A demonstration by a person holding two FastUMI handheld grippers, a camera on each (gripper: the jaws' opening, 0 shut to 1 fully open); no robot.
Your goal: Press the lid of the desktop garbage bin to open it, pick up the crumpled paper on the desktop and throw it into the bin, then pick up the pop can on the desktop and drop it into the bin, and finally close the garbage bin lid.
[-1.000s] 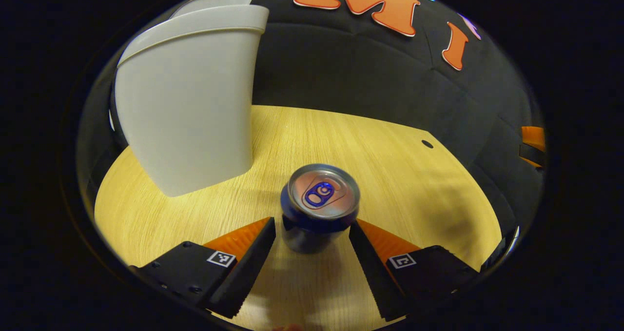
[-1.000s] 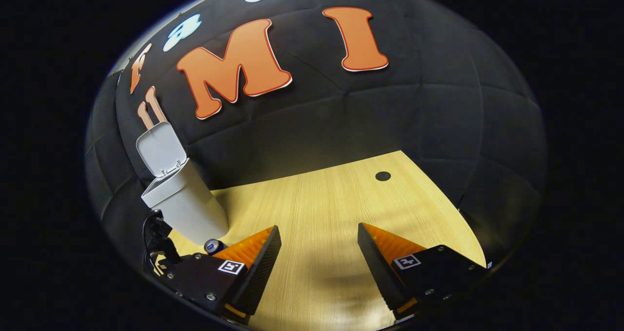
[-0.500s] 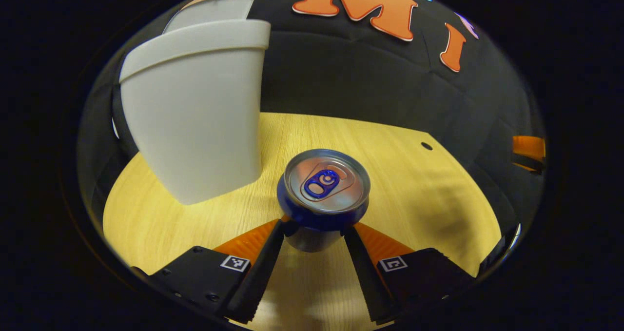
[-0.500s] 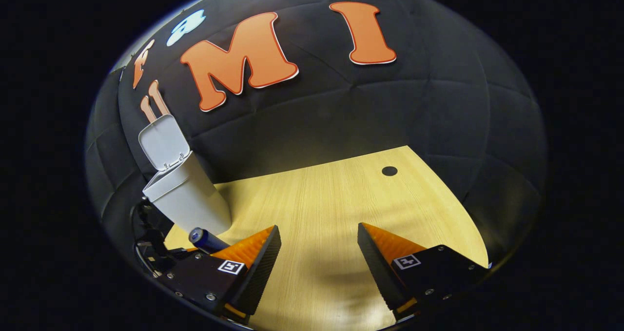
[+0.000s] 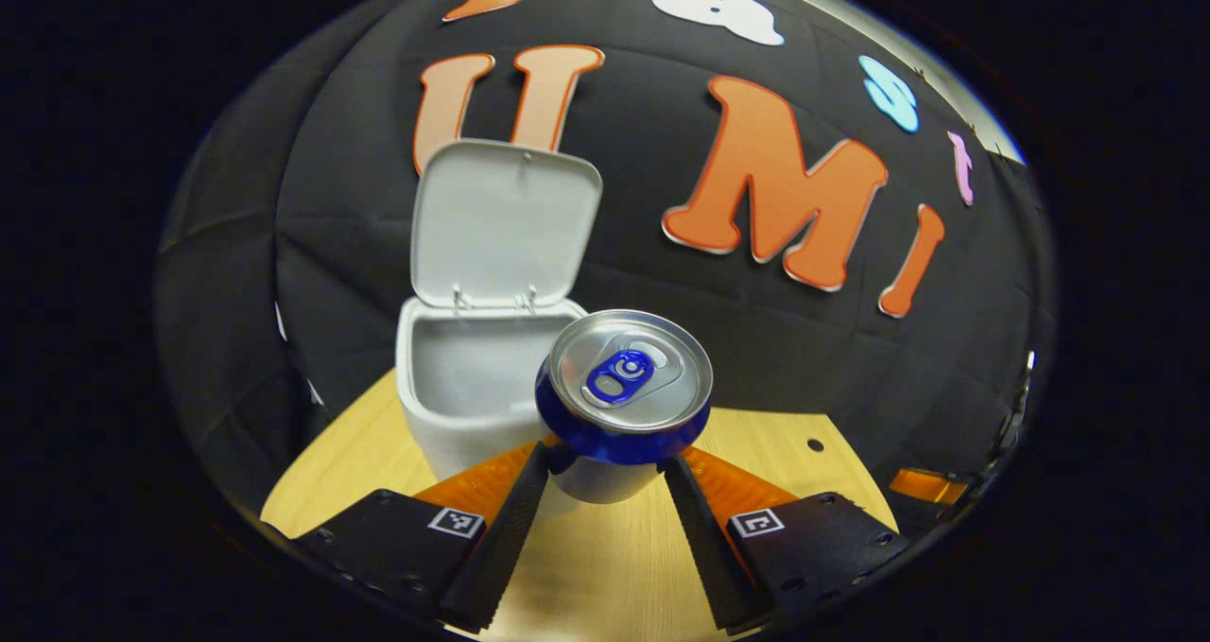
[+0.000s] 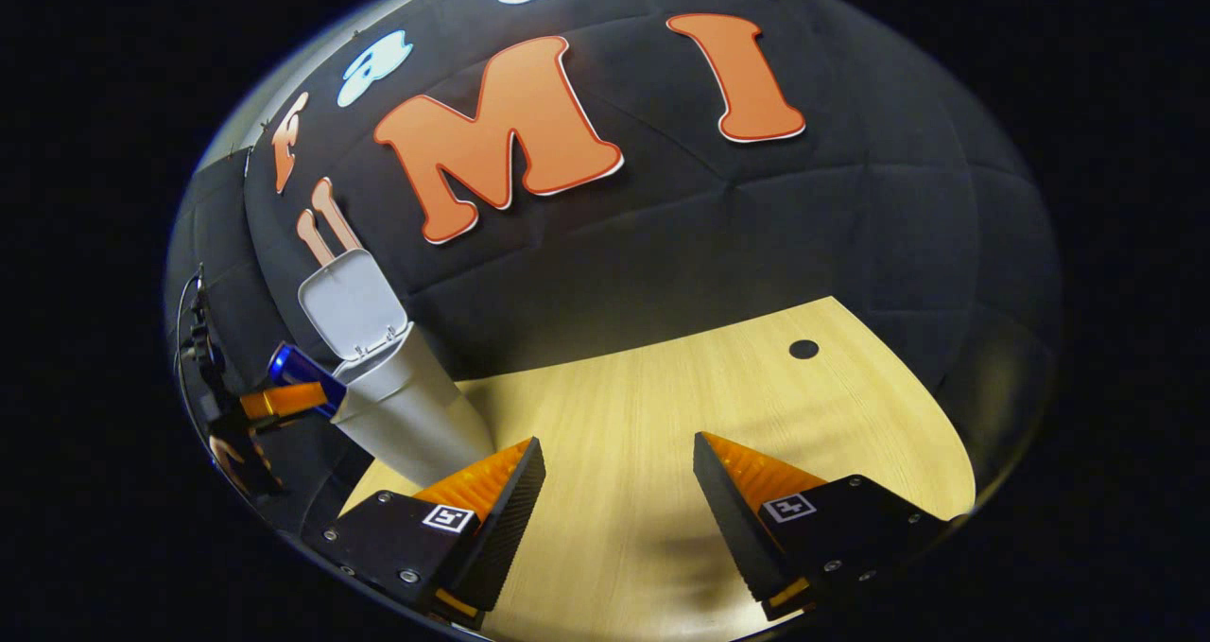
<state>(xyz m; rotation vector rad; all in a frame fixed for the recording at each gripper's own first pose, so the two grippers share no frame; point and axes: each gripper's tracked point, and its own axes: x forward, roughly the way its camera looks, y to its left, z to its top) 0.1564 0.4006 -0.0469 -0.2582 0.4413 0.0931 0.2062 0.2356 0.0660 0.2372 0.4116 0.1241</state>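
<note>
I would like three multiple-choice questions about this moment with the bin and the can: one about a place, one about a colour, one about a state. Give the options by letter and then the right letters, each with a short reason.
1. Where is the pop can?
A. Lying on the table
B. Between the fingers of the left gripper, raised in front of the bin
C. Inside the bin

2. What colour is the tab on top of the can?
A. Blue
B. Red
C. Green

3. In what state is the lid of the garbage bin?
A. Shut
B. Taken off and lying on the table
C. Open, standing up on its hinge

Answers:
1 B: in the left gripper view both fingers press on the can's body, with the bin's mouth just behind it.
2 A: the tab is blue on the silver top.
3 C: the lid stands upright above the open mouth in both views, while the right gripper is open over the table.
</note>
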